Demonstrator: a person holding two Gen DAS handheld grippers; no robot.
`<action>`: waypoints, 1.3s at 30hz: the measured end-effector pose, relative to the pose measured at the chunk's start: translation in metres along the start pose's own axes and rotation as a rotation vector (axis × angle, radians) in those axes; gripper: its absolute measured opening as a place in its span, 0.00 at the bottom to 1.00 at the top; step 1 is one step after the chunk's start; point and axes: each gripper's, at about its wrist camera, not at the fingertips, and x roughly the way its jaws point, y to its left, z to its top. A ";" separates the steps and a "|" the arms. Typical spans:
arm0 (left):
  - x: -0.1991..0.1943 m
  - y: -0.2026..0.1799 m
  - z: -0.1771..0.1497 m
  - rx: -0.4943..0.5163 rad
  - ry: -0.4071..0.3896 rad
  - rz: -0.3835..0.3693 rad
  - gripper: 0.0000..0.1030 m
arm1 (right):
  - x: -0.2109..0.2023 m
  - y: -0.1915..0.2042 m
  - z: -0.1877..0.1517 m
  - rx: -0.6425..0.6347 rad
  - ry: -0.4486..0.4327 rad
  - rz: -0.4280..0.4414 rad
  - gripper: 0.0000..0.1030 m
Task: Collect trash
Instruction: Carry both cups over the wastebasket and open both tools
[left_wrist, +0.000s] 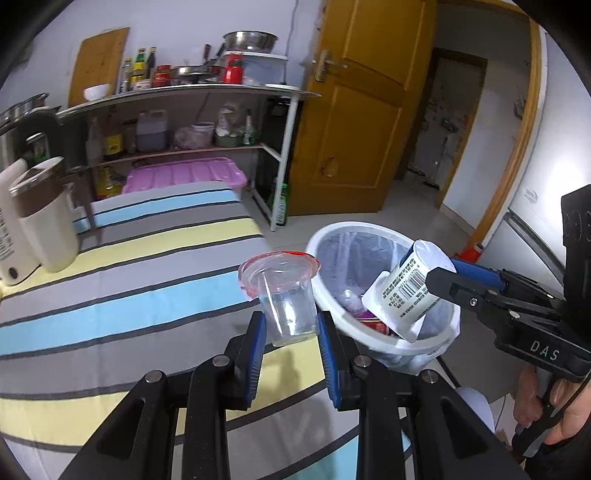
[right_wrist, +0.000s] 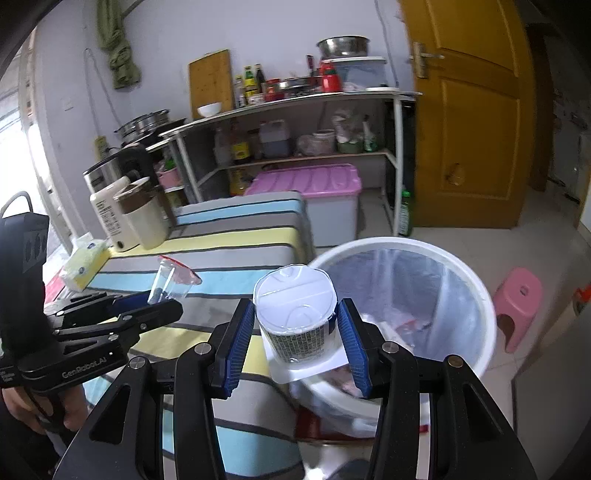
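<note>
My left gripper (left_wrist: 291, 325) is shut on a clear plastic cup (left_wrist: 284, 295) with a red-rimmed lid, held above the striped tablecloth (left_wrist: 110, 295) next to the bin. My right gripper (right_wrist: 295, 325) is shut on a white yogurt cup (right_wrist: 297, 314) with a barcode label, held over the near rim of the white trash bin (right_wrist: 476, 295). In the left wrist view the right gripper (left_wrist: 439, 277) holds the yogurt cup (left_wrist: 406, 288) over the bin (left_wrist: 325, 236), which is lined with a clear bag and holds some trash. The left gripper (right_wrist: 162, 295) and clear cup (right_wrist: 171, 280) show in the right wrist view.
A beige grinder (left_wrist: 44, 214) and white bottle stand at the table's far left, with a tissue pack (right_wrist: 83, 264). A pink-lidded storage box (right_wrist: 314, 184) sits under metal shelves (right_wrist: 295, 103). A pink stool (right_wrist: 517, 306) stands right of the bin. A yellow door (left_wrist: 362, 92) is behind.
</note>
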 end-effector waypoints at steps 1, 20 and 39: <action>0.004 -0.004 0.001 0.007 0.004 -0.007 0.28 | 0.000 -0.003 0.000 0.005 0.000 -0.005 0.47; 0.074 -0.051 0.021 0.081 0.094 -0.107 0.28 | 0.017 -0.064 -0.008 0.110 0.045 -0.088 0.47; 0.105 -0.064 0.024 0.084 0.135 -0.159 0.29 | 0.030 -0.079 -0.011 0.122 0.067 -0.101 0.47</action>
